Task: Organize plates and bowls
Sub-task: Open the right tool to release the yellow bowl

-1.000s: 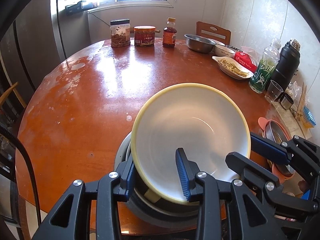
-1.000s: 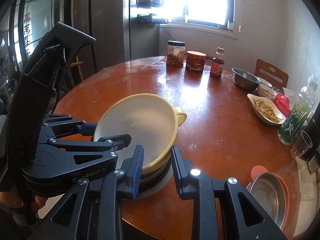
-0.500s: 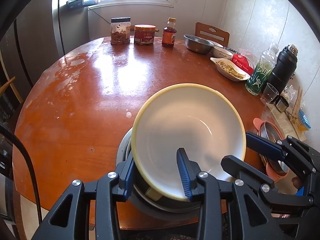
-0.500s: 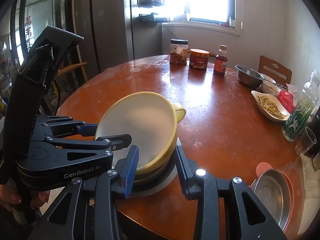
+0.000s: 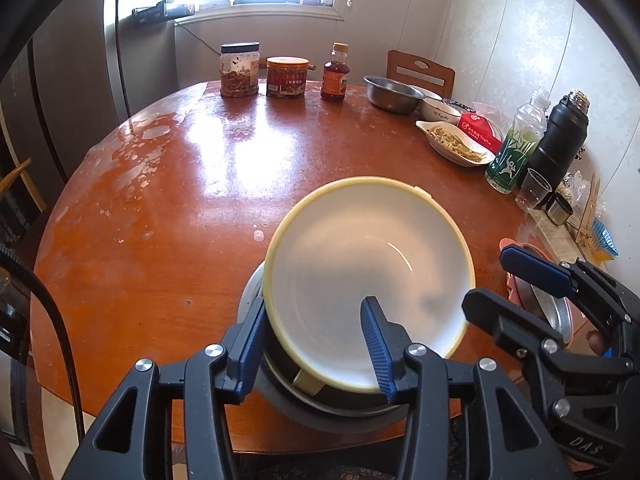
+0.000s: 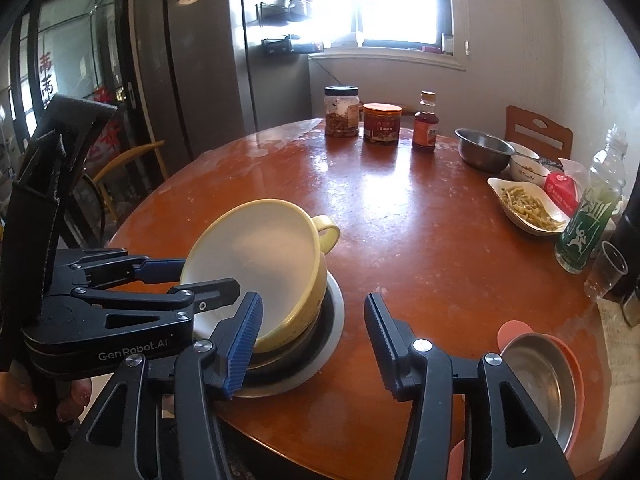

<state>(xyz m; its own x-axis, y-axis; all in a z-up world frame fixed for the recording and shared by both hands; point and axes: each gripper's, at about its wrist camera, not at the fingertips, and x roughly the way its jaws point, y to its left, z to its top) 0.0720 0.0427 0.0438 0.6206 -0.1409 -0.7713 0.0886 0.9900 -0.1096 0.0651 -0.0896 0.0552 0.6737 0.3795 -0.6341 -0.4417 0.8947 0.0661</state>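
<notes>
At the near edge of the round table [image 5: 168, 208], the left gripper [image 5: 316, 344] straddles the near rim of the yellow bowl [image 5: 372, 256], its jaws opening and its pads off the rim. The bowl sits tilted in a steel dish [image 6: 332, 320]. Right of it, the right gripper [image 6: 312, 344] is also opening, with only bare table between its fingers; a steel bowl on an orange plate [image 6: 536, 376] lies farther right.

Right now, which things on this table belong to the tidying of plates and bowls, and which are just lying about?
Job: yellow bowl, metal dish under it, metal bowl on pink plate, far steel bowl.
Lying about: jars, sauce bottle, green bottle, black flask.
</notes>
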